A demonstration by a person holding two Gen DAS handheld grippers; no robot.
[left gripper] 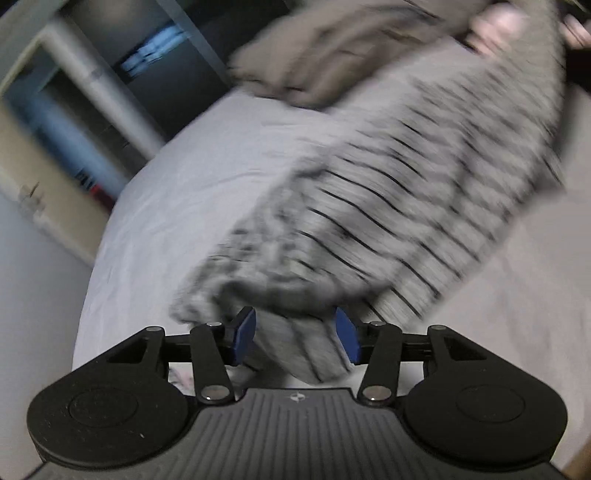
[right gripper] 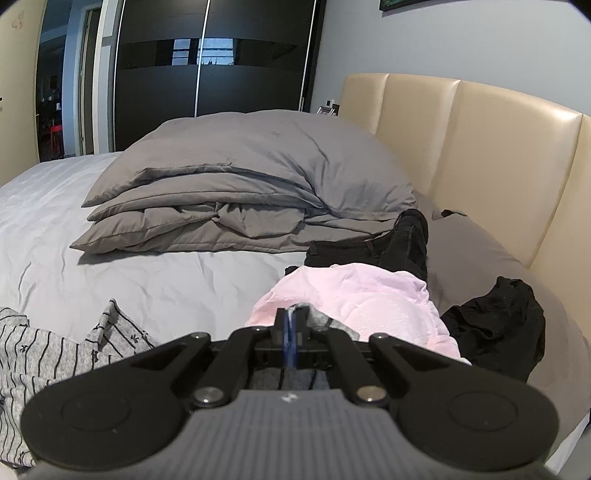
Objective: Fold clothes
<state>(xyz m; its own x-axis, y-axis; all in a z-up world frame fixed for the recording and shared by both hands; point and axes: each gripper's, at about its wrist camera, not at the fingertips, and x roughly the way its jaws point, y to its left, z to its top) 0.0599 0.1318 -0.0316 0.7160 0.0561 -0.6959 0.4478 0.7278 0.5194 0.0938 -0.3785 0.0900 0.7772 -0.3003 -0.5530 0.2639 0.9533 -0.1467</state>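
Observation:
A grey garment with thin black stripes point(left gripper: 406, 206) hangs blurred across the left wrist view, over the pale bed sheet point(left gripper: 166, 206). Its lower end sits between the blue pads of my left gripper point(left gripper: 295, 334), whose jaws stand apart and do not clamp it. A person's hand point(left gripper: 495, 29) shows blurred at the top right. In the right wrist view my right gripper point(right gripper: 291, 325) is shut on a bit of the same striped fabric, which shows at its tip and under its jaws. More of the striped garment point(right gripper: 55, 350) lies at the lower left.
A folded grey duvet point(right gripper: 240, 177) lies across the bed's middle. A pink garment point(right gripper: 369, 299) and two black garments point(right gripper: 391, 243) point(right gripper: 495, 325) sit near the beige headboard point(right gripper: 480, 147). A dark wardrobe point(right gripper: 207, 74) stands behind the bed.

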